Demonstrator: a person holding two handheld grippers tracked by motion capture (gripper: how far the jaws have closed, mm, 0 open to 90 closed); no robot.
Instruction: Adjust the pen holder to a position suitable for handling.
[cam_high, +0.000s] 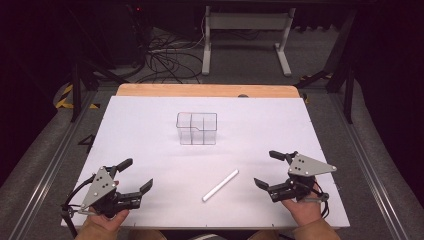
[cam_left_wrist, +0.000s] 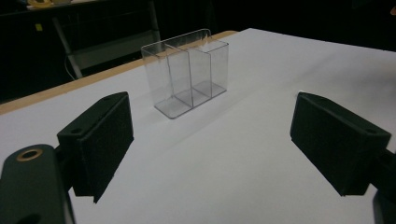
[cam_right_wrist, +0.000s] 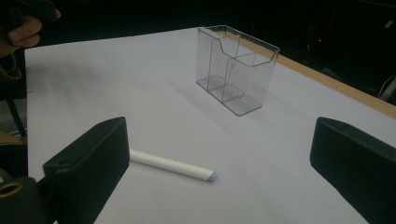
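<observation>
White stick (cam_high: 220, 185) lies flat on the tabletop (cam_high: 150, 125), near-side of the clear divided holder (cam_high: 196, 128), well apart. Judged light, stiff, prone to rolling; best pinched mid-length. Right gripper (cam_high: 267, 171) nearest, left gripper (cam_high: 136, 174) farther; both sets of fingers spread, nothing held.

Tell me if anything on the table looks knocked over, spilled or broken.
Nothing stands out. The clear organizer stands upright and empty, and the white stick lies flat, whole, between the two open tools.
</observation>
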